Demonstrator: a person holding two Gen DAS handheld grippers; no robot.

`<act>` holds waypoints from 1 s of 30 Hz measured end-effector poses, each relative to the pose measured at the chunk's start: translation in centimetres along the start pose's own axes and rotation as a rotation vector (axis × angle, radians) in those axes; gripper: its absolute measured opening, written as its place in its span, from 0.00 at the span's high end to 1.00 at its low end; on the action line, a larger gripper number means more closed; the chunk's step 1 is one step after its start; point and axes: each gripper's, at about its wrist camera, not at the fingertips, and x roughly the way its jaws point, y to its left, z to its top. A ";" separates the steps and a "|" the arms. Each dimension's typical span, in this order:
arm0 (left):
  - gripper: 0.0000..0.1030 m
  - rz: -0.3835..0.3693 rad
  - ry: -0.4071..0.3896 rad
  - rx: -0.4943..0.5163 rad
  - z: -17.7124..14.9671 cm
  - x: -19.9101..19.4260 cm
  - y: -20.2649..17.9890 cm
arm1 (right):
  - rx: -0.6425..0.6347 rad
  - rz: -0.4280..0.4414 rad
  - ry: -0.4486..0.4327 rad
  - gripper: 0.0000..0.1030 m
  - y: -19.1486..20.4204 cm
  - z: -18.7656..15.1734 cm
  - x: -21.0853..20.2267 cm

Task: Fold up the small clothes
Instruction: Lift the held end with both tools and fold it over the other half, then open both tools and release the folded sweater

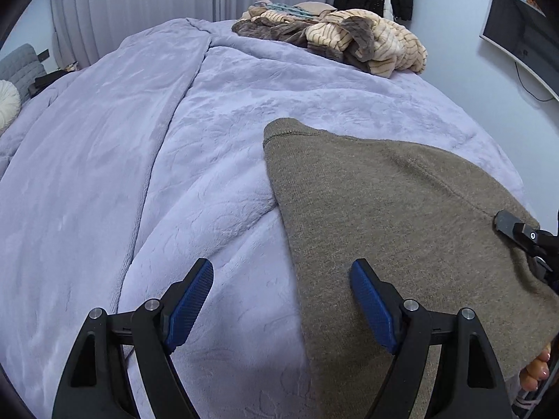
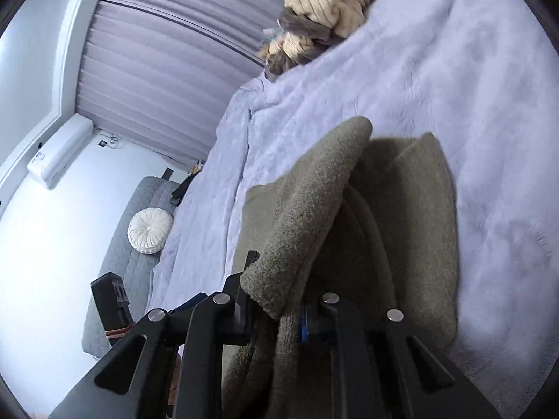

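Observation:
A grey-brown knit garment point(image 1: 384, 202) lies flat on the lavender plush bedspread point(image 1: 139, 174). My left gripper point(image 1: 281, 300) is open and empty, low over the garment's left edge, with one blue pad over the blanket and the other over the knit. My right gripper point(image 2: 279, 314) is shut on a bunched fold of the same garment point(image 2: 314, 216) and holds it lifted above the bedspread point(image 2: 471, 104). The right gripper's tip also shows at the right edge of the left wrist view point(image 1: 520, 230), on the garment's far side.
A pile of cream striped and brown fuzzy clothes point(image 1: 349, 38) lies at the far end of the bed, also in the right wrist view point(image 2: 332, 3). A grey bench with a white round cushion point(image 2: 150, 230) stands beside the bed. A monitor point(image 1: 520, 31) hangs on the right wall.

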 end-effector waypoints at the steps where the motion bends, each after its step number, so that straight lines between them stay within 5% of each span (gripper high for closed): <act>1: 0.20 -0.008 -0.003 0.018 0.0 0.0 -0.5 | -0.022 -0.017 -0.020 0.81 0.1 -0.7 -1.3; 8: 0.15 -0.015 0.041 0.032 -1.2 2.2 -1.9 | 0.076 -0.146 0.057 0.81 -5.5 -2.1 -0.5; 15: 0.09 0.014 0.033 0.039 -1.3 1.2 -0.7 | 0.048 -0.246 0.031 0.74 -5.1 -2.7 -2.4; 22: 0.09 -0.003 0.065 0.020 -2.6 0.0 0.6 | 0.089 -0.194 0.041 0.68 -5.3 -4.4 -5.2; 27: 0.09 -0.035 0.114 0.025 -3.6 -0.2 0.7 | 0.199 -0.052 0.089 0.62 -6.1 -5.4 -6.0; 29: 0.09 -0.051 0.130 0.057 -3.9 -0.2 0.0 | 0.222 -0.016 0.108 0.67 -6.1 -5.9 -5.8; 30: 0.09 -0.062 0.142 0.085 -4.3 -0.1 -0.5 | 0.198 -0.016 0.109 0.81 -5.7 -6.1 -5.8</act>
